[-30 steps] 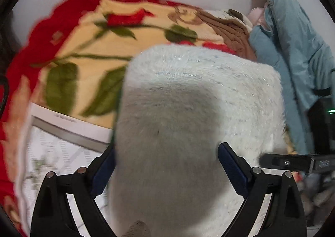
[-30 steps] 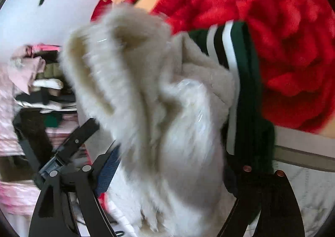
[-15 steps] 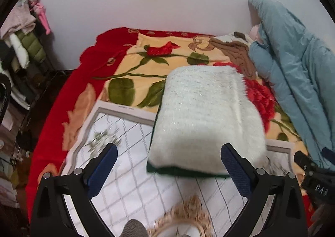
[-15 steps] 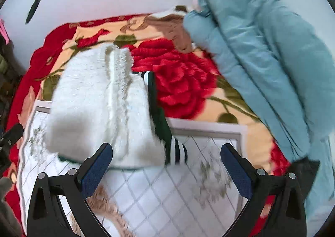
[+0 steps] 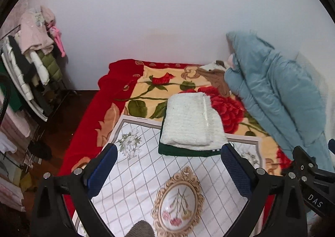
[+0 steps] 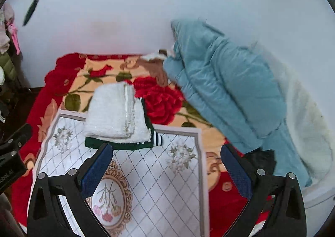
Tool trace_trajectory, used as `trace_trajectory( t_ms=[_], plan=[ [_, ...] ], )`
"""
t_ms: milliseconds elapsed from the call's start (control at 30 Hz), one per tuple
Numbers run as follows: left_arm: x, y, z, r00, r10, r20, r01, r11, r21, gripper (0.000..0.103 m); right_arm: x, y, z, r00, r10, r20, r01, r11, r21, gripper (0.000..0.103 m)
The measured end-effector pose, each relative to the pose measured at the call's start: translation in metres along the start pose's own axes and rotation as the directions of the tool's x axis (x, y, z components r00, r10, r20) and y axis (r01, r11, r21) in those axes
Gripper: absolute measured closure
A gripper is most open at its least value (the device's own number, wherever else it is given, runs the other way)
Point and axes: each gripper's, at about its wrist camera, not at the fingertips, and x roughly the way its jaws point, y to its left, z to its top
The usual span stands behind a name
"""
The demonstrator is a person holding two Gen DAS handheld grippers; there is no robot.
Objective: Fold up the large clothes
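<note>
One folded garment of fluffy white fleece with a dark green lining and a striped white-and-green cuff [image 5: 191,124] [image 6: 118,114] is being seen as a thick, roughly rectangular bundle; it is lying partly on a thin white cloth printed with a grey diamond grid, flowers and a golden oval frame [image 5: 146,176] [image 6: 163,176], and partly on a plush red and cream blanket with large roses [image 5: 138,90] [image 6: 163,101]. Just beside the blanket, against the plain wall, one padded light-blue quilted coat [image 5: 276,94] [image 6: 226,90] is being kept in a soft, puffy heap. A rack of hanging clothes [image 5: 31,63] is being shown at the left edge of the left wrist view. The left gripper [image 5: 167,171] is being held above the printed cloth and tilted downward, with its two blue-padded fingers [image 5: 100,170] standing wide apart and nothing between them. The right gripper [image 6: 165,171] is being held in a similar downward tilt, its two fingers [image 6: 236,170] also spread wide and gripping nothing. The garment is being touched by neither gripper.
</note>
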Motion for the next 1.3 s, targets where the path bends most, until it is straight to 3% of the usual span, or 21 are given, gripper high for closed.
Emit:
trace_trajectory(
  t_ms=[267, 600, 833, 1000, 1300],
  plan=[
    [-0.095, 0.004, -0.009, 0.996, 0.03, 0.084, -0.032, 0.999, 0.016, 0.003, -0.13, -0.028, -0.012, 0.996, 0.044, 0.083, -0.045, 0.999, 0.009, 0.0],
    [-0.164, 0.0, -0.024, 0.99, 0.048, 0.135, -0.048, 0.999, -0.004, 0.003, -0.224, -0.057, -0.032, 0.986, 0.078, 0.149, -0.08, 0.997, 0.01, 0.0],
    [-0.186, -0.004, -0.023, 0.995, 0.051, 0.09, -0.05, 0.999, -0.009, 0.002, -0.255, -0.071, -0.032, 0.983, 0.129, 0.127, -0.129, 0.992, -0.005, 0.0],
    [-0.202, -0.006, -0.023, 0.991, 0.073, 0.111, -0.073, 0.997, -0.009, 0.002, -0.271, -0.077, -0.025, 0.98, 0.129, 0.151, -0.129, 0.992, -0.011, 0.0],
    [-0.213, -0.004, -0.025, 0.991, 0.052, 0.12, -0.049, 0.998, -0.026, 0.002, -0.281, -0.082, -0.018, 0.976, 0.144, 0.164, -0.144, 0.99, -0.01, 0.0]
  ],
)
